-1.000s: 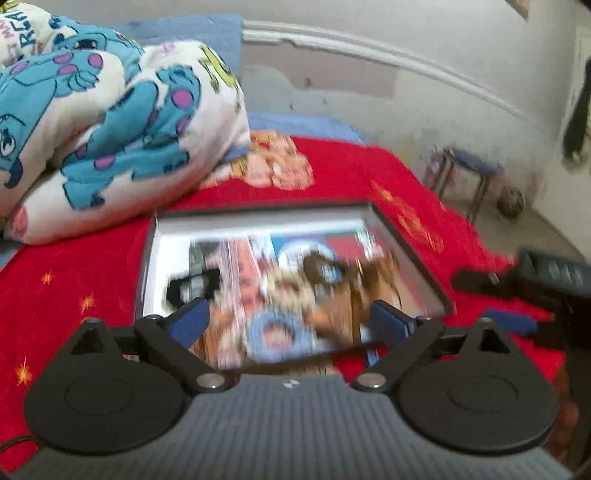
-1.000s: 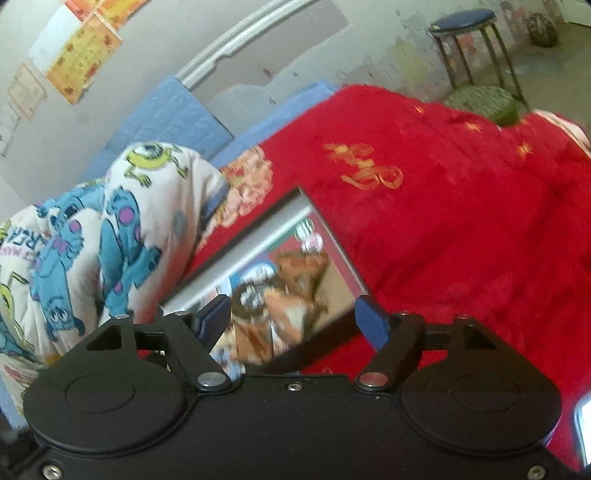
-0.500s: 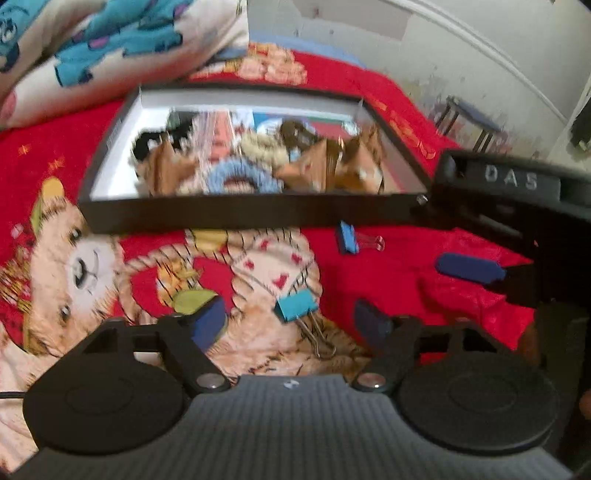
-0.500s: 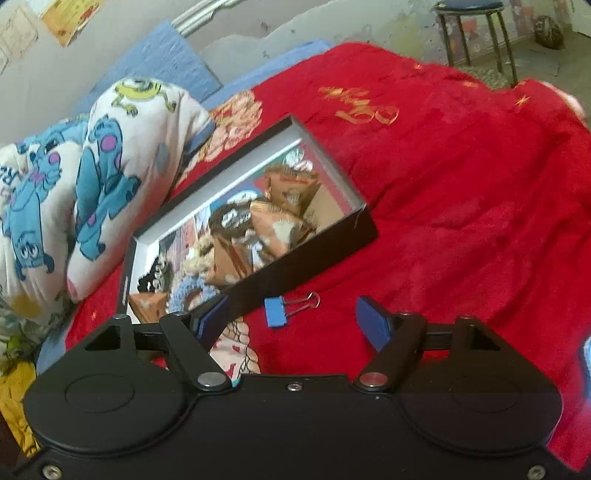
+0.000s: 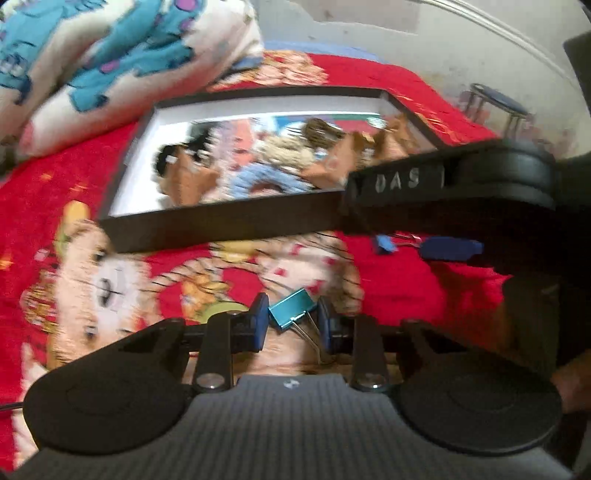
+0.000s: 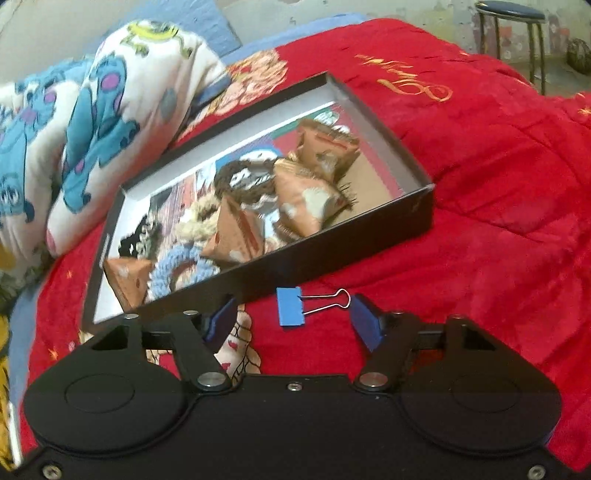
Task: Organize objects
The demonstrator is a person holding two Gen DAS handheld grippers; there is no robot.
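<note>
Red bedspread [image 6: 480,184]: left tool [image 5: 291,325] now grasps teal clip [image 5: 293,308]; right tool [image 6: 295,321] released.

Teal binder clip [image 5: 292,309] tilted, pinched between left tongs [image 5: 291,325]. Blue binder clip [image 6: 291,306] flat on red bedspread, wire handles pointing right, just beside black box [image 6: 373,240] holding scrunchies and brown packets.

Both wrist cameras sit low over the red blanket [image 6: 498,184], looking forward past their own fingers. Both views share the black box [image 5: 221,225] [image 6: 332,254], close ahead, and the stool [image 6: 509,11] beyond.
</note>
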